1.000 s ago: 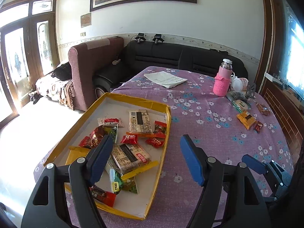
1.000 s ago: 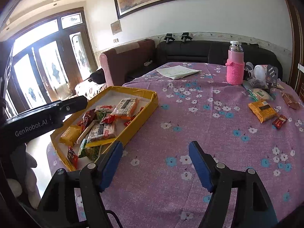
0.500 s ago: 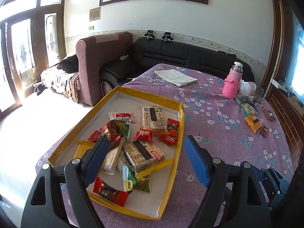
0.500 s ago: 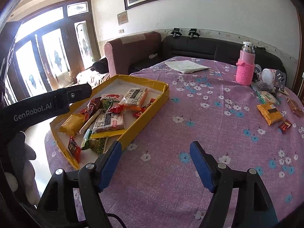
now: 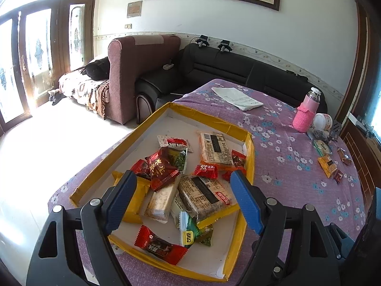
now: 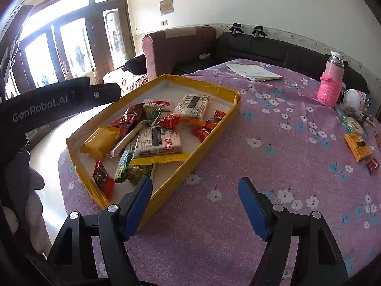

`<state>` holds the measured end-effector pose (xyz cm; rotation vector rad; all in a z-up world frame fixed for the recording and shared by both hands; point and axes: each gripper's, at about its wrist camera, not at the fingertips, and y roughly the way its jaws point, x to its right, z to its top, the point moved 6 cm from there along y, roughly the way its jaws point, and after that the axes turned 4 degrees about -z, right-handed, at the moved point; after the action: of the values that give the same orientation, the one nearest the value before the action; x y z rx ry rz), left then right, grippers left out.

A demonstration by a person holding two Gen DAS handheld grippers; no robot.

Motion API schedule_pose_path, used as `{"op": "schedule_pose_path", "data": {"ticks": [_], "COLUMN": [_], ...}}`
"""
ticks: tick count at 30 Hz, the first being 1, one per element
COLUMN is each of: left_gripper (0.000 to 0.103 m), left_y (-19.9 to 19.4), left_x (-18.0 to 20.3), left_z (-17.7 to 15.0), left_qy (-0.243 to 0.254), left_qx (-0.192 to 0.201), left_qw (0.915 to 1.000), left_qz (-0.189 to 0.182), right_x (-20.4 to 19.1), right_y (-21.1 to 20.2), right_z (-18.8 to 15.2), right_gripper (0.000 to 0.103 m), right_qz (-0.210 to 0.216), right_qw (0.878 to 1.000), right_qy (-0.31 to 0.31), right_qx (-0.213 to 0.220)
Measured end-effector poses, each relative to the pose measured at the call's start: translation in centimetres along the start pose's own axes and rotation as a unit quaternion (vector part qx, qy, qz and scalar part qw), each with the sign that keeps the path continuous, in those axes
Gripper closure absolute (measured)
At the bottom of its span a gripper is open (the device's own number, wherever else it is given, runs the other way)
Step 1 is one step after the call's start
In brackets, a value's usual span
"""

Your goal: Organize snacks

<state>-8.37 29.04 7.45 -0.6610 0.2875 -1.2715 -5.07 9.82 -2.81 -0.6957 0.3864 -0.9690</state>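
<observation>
A shallow yellow-rimmed tray (image 5: 249, 157) on the purple flowered table holds several wrapped snacks: red packets, a yellow packet (image 6: 101, 140), a green packet (image 5: 189, 233) and pale bars (image 5: 215, 147). My left gripper (image 5: 183, 186) is open and empty, above the tray's near part. My right gripper (image 6: 194, 190) is open and empty, over the tablecloth just right of the tray (image 6: 209, 138). An orange snack packet (image 6: 357, 146) and a small red one (image 6: 372, 165) lie loose at the table's right side.
A pink-sleeved bottle (image 6: 331, 83) and a white cup (image 5: 322, 122) stand at the far right among small clutter. Folded papers (image 5: 237, 99) lie at the far edge. Sofas stand behind the table. The left gripper's body (image 6: 54, 102) shows at left.
Both grippers have pulled back and turned left, so the tray sits more central in each view. Both stay open and empty. No snack has moved.
</observation>
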Motion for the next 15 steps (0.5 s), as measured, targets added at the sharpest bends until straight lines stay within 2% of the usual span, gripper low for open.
{"op": "schedule_pose_path", "data": {"ticks": [15], "left_gripper": [0.021], "left_y": [0.29], "left_x": [0.52], "left_z": [-0.18], "left_qy": [0.004], "left_qx": [-0.002], "left_qw": [1.0], "left_qz": [0.003], "right_x": [0.35], "right_y": [0.04], "right_z": [-0.31], "right_gripper": [0.027], "right_qz": [-0.001], "right_qw": [1.0], "right_qy": [-0.003], "right_qx": [0.001]}}
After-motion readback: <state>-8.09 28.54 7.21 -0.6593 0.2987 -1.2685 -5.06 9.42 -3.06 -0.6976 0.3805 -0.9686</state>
